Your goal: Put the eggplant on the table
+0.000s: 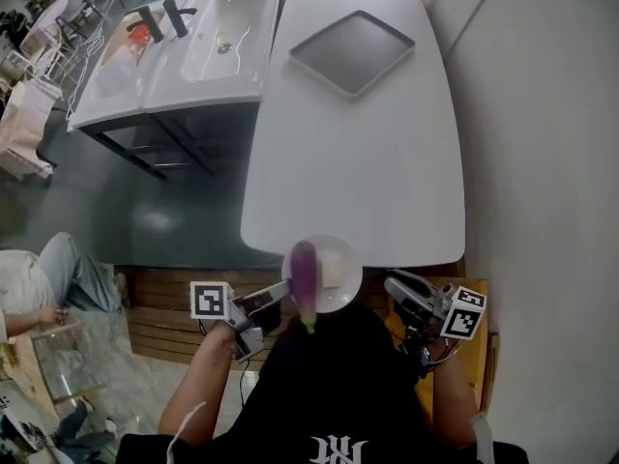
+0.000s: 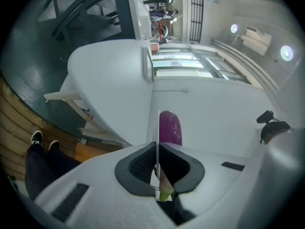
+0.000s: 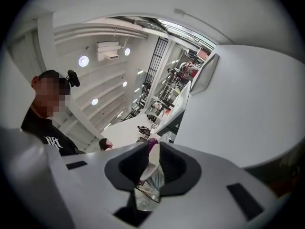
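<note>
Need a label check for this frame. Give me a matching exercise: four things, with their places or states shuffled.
Things:
1. eggplant
2. tray
3. plate
4. sink

Places or states:
A. rim clamped in the left gripper
B. at the far end of the table
C. lying on the plate
D. beside the table, at the upper left of the head view

Pairs: 1-C, 2-B, 3-A, 4-D
</note>
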### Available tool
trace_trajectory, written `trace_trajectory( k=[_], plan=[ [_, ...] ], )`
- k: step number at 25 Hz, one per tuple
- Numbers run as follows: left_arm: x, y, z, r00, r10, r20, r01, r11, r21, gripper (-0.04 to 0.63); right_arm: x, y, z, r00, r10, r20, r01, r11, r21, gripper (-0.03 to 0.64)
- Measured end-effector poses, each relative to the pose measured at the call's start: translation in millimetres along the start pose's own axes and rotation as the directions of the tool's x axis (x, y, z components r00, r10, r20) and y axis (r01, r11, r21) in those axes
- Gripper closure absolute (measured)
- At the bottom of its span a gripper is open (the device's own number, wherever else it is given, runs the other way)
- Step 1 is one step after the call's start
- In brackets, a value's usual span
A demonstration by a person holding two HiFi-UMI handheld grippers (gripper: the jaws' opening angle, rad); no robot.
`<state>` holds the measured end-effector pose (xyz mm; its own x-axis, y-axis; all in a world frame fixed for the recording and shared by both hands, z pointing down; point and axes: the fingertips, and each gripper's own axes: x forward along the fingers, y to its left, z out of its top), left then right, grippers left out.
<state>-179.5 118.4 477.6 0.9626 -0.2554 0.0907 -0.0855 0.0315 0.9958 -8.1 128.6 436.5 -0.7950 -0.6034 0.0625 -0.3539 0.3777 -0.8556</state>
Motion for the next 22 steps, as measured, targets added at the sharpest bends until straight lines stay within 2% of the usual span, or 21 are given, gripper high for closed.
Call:
trace_trajectory(
  k=[2,5,11,15,22],
  plan=[
    [-4,-5,-5,1.0,0.001,0.018,0.0,1.0,-0.017,0.577,2,6,-6,1.0,0.024,-0.014,-0.025,0.999,-0.02,0.559],
    [-9,-10,-4,0.998,-0.002,0.057,0.001,1.0,0.002,0.577,10,7,-7,0.997,0.067,-0.025,-0.068,0.997,-0.035,0.563],
    [-10,-20,-5,0.997,-0.013,0.082,0.013,1.0,-0.002,0.577,19,8,9,0.996,0.08,-0.025,-0.082,0.99,-0.116,0.565],
    [-14,-23,7,0.997,-0.032,0.073,0.031,0.999,0.007,0.577,26,12,10,0.998,0.068,-0.008,-0.069,0.988,-0.138,0.564],
    [-4,-18,20,0.999,-0.037,0.021,0.037,0.999,0.014,0.577,14,13,10,0.999,-0.033,0.002,0.032,0.977,-0.209,0.563]
  ],
)
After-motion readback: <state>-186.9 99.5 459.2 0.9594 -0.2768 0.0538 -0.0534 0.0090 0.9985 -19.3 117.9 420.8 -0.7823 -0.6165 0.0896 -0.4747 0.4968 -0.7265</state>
